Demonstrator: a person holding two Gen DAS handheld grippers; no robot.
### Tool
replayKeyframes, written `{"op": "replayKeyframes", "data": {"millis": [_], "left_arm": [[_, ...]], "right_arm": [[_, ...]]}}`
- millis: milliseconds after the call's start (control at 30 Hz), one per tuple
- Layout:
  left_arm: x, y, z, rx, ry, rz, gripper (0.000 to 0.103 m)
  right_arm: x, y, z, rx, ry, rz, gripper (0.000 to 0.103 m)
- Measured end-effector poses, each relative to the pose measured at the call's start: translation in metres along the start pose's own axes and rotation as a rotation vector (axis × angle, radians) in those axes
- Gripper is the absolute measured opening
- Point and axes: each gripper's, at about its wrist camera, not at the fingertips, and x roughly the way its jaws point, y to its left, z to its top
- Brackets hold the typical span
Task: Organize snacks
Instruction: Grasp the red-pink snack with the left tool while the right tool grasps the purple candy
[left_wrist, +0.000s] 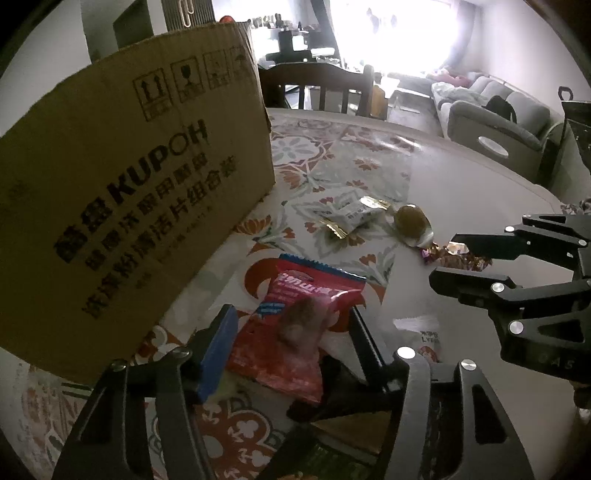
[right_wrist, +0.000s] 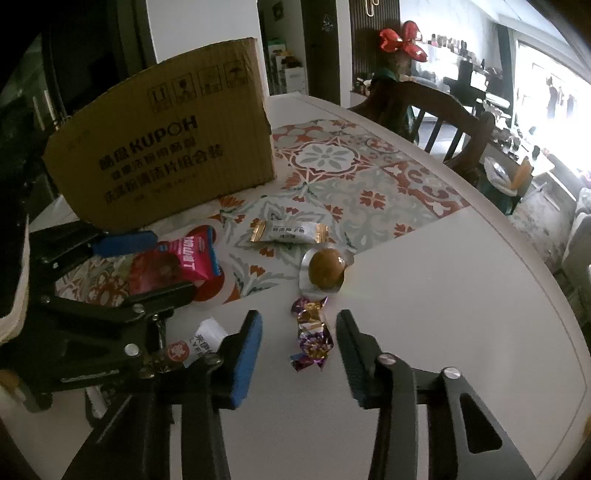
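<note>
1. Red foil: in the left wrist view a red snack packet (left_wrist: 291, 332) is seen lying on the bench (left_wrist: 461, 177), between the wide-open fingers of the left gripper (left_wrist: 291, 325); nothing is gripped yet. Cardboard box (left_wrist: 122, 192) stands just left, close to the blue pad. Judged step: pick-up of the packet; closing on it is called for, then a lift over the box wall. Right gripper (left_wrist: 447, 258) is seen at the right edge.
2. In the right wrist view a purple-wrapped candy (right_wrist: 312, 339) lies between the spread fingers of the right gripper (right_wrist: 299, 343), ungripped. A brown egg-shaped snack (right_wrist: 327, 273) and a white gold-ended sachet (right_wrist: 290, 232) lie beyond, and a white packet (right_wrist: 203, 343) sits partly under the left gripper. The two grippers are crowded together; collision is a risk.
</note>
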Motion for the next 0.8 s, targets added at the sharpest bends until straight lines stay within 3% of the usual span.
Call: {"op": "replayKeyframes", "data": {"millis": [67,200,300,800], "left_arm": [[0.0,0.001,0.0,-0.007,0.002,0.007,0.05],[-0.001,0.0,0.0,-0.016,0.007,0.007,0.046],[-0.001,-0.002,0.001,-0.016,0.003,0.021,0.041],[-0.039,-0.008,0.01,-0.078,-0.056,0.095,0.037]], "right_arm": [[0.001,0.0,0.0,-0.002,0.004,-0.001,0.036],[0.002,0.0,-0.001,-0.008,0.0,0.003,0.025],[0.002,0.0,-0.002,-0.014,-0.003,0.014,0.023],[-0.023,-0.002,0.007,-0.005,-0.066,0.059,0.023]]}}
